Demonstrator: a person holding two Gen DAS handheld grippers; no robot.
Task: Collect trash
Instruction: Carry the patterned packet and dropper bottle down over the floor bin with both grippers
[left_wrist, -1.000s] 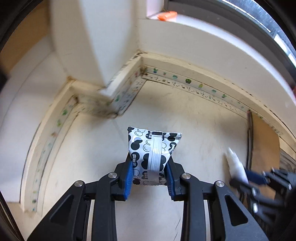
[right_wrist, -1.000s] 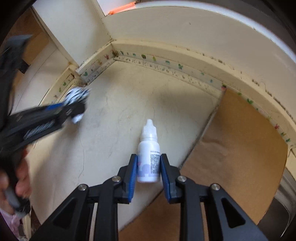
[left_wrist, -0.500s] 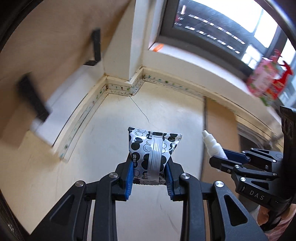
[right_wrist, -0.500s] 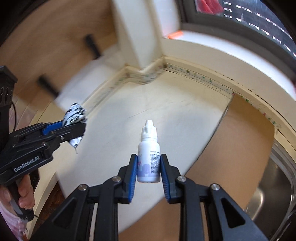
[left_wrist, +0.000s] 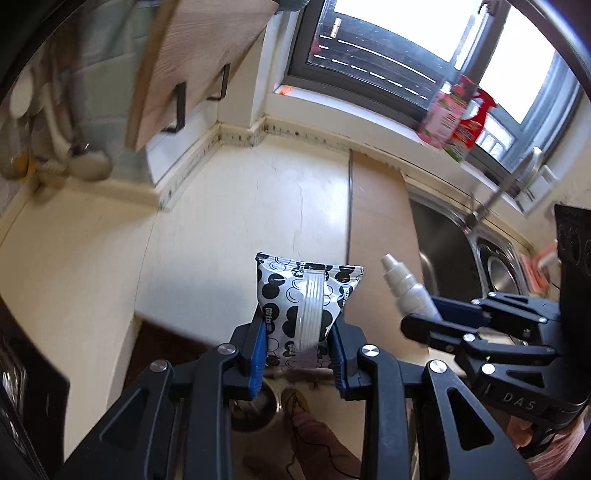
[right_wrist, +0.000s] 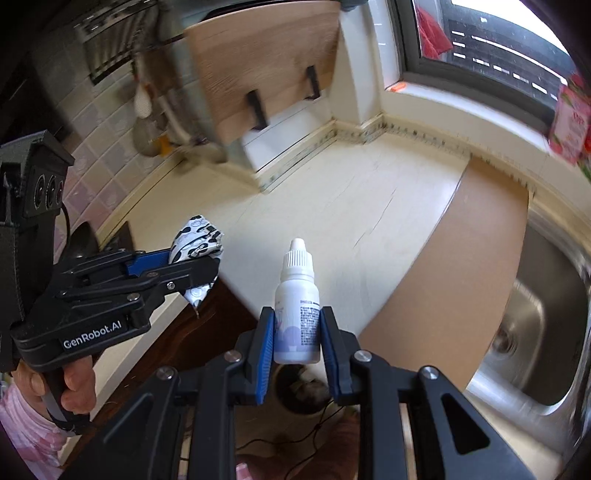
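Observation:
My left gripper (left_wrist: 298, 350) is shut on a black-and-white spotted snack packet (left_wrist: 303, 299), held in the air past the counter's front edge. The packet also shows in the right wrist view (right_wrist: 197, 243), in the left gripper (right_wrist: 184, 273). My right gripper (right_wrist: 297, 343) is shut on a small white dropper bottle (right_wrist: 297, 317), upright between the blue pads. The bottle also shows in the left wrist view (left_wrist: 406, 291), to the right of the packet. A round bin (right_wrist: 303, 391) with trash inside stands on the floor, under both grippers; it also shows in the left wrist view (left_wrist: 255, 410).
The cream counter (left_wrist: 258, 214) carries a brown board (left_wrist: 376, 229) beside a steel sink (left_wrist: 461, 251). A wooden wall cabinet (left_wrist: 192, 66) hangs at upper left. A red-and-pink spray bottle (left_wrist: 458, 114) stands on the window sill. A dark cabinet front (right_wrist: 199, 332) lies below the counter.
Both grippers have pulled back and up from the counter, each with its object still held. The counter edge, floor and bin have come into view below them.

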